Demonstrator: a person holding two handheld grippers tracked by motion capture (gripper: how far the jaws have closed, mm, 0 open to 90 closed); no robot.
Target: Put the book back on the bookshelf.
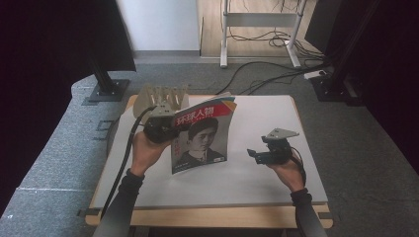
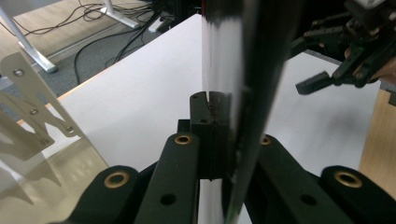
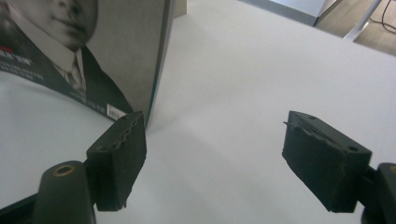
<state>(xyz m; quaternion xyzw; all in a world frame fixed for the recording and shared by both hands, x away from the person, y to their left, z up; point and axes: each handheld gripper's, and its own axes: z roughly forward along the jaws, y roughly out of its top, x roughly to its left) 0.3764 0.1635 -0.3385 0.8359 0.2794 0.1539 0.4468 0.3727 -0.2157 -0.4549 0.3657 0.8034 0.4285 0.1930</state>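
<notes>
A magazine point(image 1: 202, 138) with a red title band and a black-and-white portrait on its cover stands upright on the white table point(image 1: 267, 118). My left gripper point(image 1: 170, 129) is shut on its left edge, near the top. In the left gripper view the magazine's glossy edge point(image 2: 233, 70) runs up between the closed pads of that gripper point(image 2: 217, 107). My right gripper point(image 1: 254, 154) hovers low over the table to the right of the magazine, open and empty. The right gripper view has the magazine's lower corner point(image 3: 93, 56) just beyond the wide-apart pads of the right gripper point(image 3: 210, 154).
A pale wooden slotted rack point(image 1: 163, 98) stands at the table's far left, behind my left hand, and also appears in the left gripper view point(image 2: 28, 107). Bare white tabletop lies between the magazine and the right edge. Cables and desk legs lie on the floor beyond.
</notes>
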